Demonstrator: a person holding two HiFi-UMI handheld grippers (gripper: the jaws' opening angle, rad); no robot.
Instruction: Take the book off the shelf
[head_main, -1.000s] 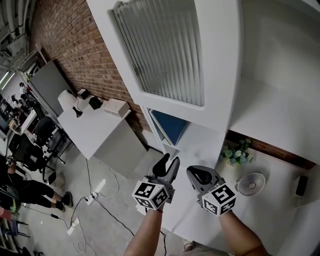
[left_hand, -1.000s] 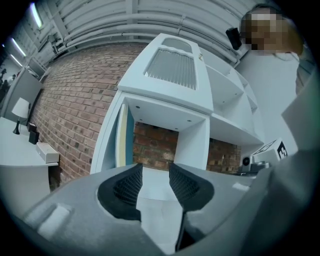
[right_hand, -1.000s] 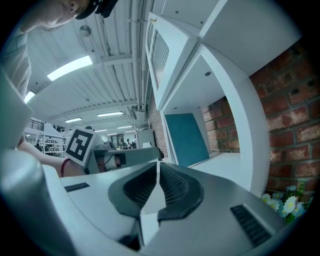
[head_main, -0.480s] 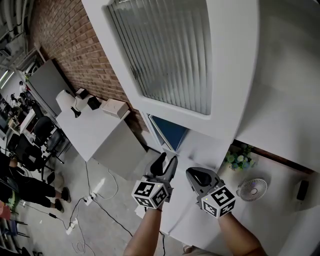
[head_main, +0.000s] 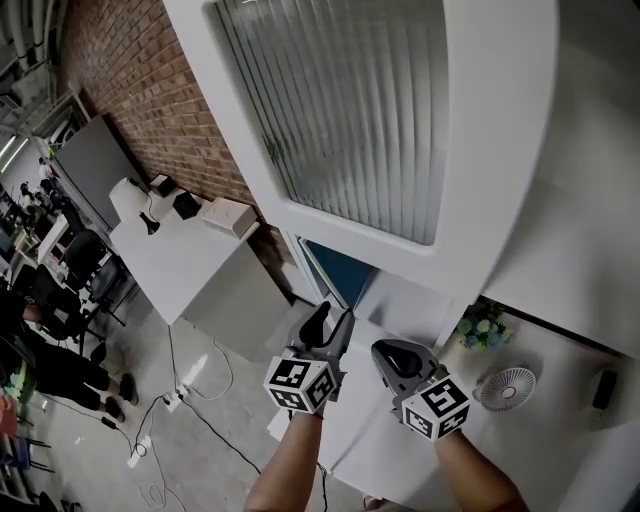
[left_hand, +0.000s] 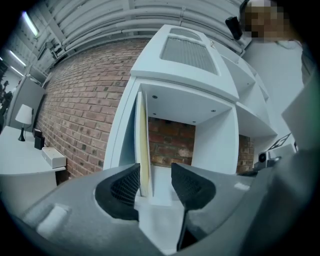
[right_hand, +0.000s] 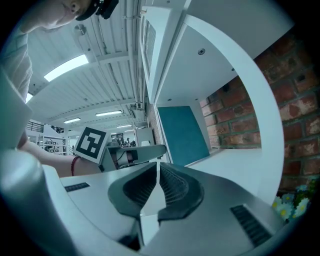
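A blue book (head_main: 340, 272) stands upright in the open compartment of the white shelf unit (head_main: 420, 262), under its frosted glass door. In the left gripper view it is edge-on, cream pages (left_hand: 144, 145) toward me, leaning by the compartment's left wall. My left gripper (head_main: 328, 328) points at it from just in front; its jaws are opening, and the page edge shows in the gap near the left pad (left_hand: 125, 186), untouched. My right gripper (head_main: 396, 356) hovers beside it to the right, shut and empty (right_hand: 157, 172), with the teal cover (right_hand: 182, 135) ahead.
A white desk (head_main: 185, 262) with a lamp and a box stands left of the shelf along the brick wall. A small flower pot (head_main: 483, 328) and a fan (head_main: 503, 388) sit on the white surface at right. Chairs, a person and floor cables are at far left.
The shelf looms larger and both grippers have edged up toward the open compartment. The left gripper's tips now sit closer to the book's lower edge.
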